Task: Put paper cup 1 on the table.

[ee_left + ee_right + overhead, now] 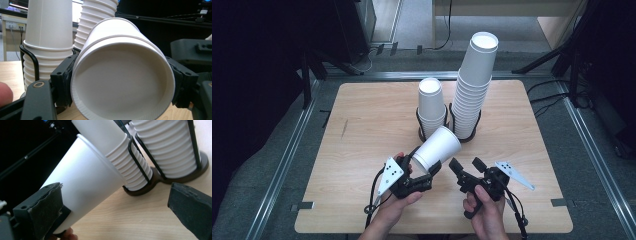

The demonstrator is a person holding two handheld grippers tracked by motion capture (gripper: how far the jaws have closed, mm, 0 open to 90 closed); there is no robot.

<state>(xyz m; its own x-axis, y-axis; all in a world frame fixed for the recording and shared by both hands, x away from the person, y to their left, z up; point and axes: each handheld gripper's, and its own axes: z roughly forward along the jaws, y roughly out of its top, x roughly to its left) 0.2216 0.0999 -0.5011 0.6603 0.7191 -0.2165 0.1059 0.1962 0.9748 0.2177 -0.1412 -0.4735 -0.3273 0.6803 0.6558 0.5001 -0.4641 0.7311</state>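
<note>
A white paper cup (438,146) lies tilted above the wooden table (362,130), its base pointing up and away toward the cup stacks. My left gripper (423,165) is shut on the cup near its rim. In the left gripper view the cup's open mouth (122,75) faces the camera, with a black pad (63,81) pressed against each side. My right gripper (466,163) stands open just right of the cup with nothing between its pads. In the right gripper view, the cup (85,177) passes beside that gripper's left fingertip (42,212).
Two stacks of white cups stand in black wire holders behind the held cup, a short stack (432,106) and a tall leaning stack (474,87). Metal rails (287,160) run along the table's sides. Cables lie on the floor at the back.
</note>
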